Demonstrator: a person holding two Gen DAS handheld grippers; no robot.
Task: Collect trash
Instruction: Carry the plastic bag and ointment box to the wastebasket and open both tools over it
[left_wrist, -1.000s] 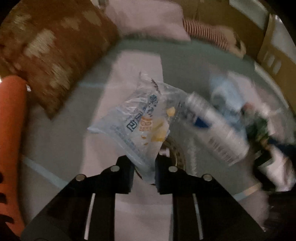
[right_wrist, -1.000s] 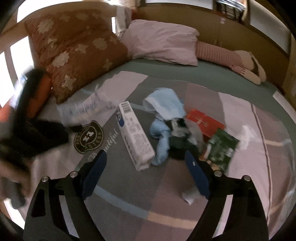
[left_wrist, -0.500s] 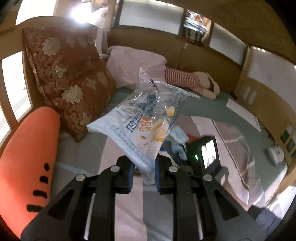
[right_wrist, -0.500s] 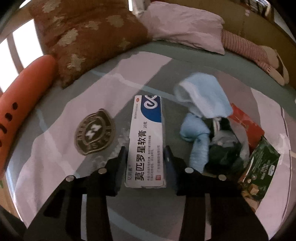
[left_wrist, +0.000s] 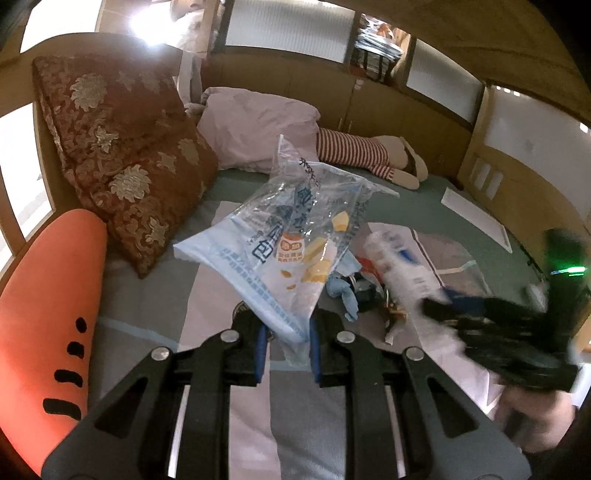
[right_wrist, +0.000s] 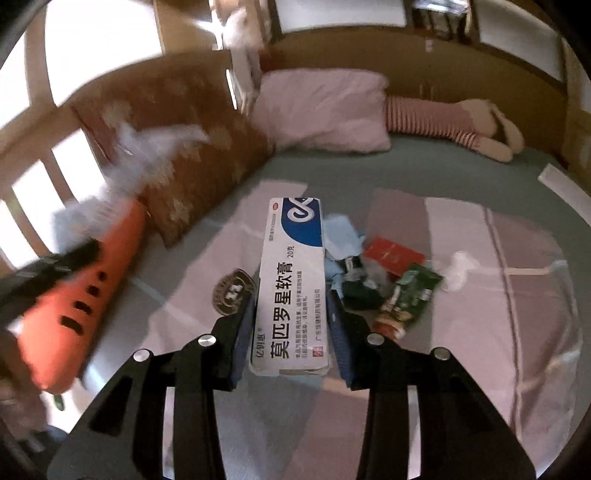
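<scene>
Currently the ointment box (right_wrist: 291, 291) sits clamped in the right gripper (right_wrist: 291, 332) and the clear wrapper (left_wrist: 291, 251) in the left gripper (left_wrist: 286, 343), both above the bed (right_wrist: 480, 369), so both fingers should keep squeezing firmly while carrying toward disposal.

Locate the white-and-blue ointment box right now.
Right wrist view, centre: the ointment box is clamped in the right gripper, lifted above the bed, with the trash pile just to its right.
</scene>
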